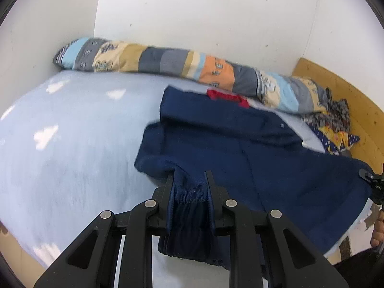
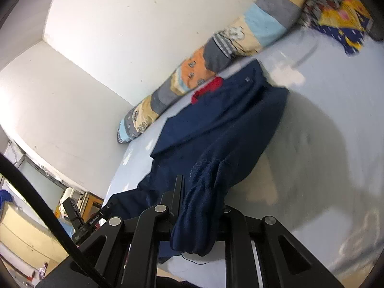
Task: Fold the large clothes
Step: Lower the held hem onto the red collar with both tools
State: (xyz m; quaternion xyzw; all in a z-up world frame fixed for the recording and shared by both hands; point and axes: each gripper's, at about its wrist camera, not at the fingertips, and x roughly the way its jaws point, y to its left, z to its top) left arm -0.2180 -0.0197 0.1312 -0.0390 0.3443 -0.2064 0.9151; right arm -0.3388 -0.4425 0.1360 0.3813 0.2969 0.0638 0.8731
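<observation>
A navy blue sweater [image 1: 252, 144] with a red collar patch [image 1: 228, 97] lies spread on the pale blue bed sheet [image 1: 72, 144]. My left gripper [image 1: 189, 180] is shut on the sweater's ribbed hem, bunched between its fingers. My right gripper [image 2: 201, 192] is shut on another bunched edge of the same sweater [image 2: 216, 132], lifted a little off the sheet. The right gripper's tip also shows at the right edge of the left wrist view [image 1: 374, 184], at the sweater's far corner.
A long patchwork bolster [image 1: 168, 60] lies along the white wall at the back of the bed. A crumpled patterned cloth [image 1: 336, 122] sits at the far right corner by a wooden board [image 1: 355, 100]. Furniture stands beyond the bed's left side [image 2: 48, 204].
</observation>
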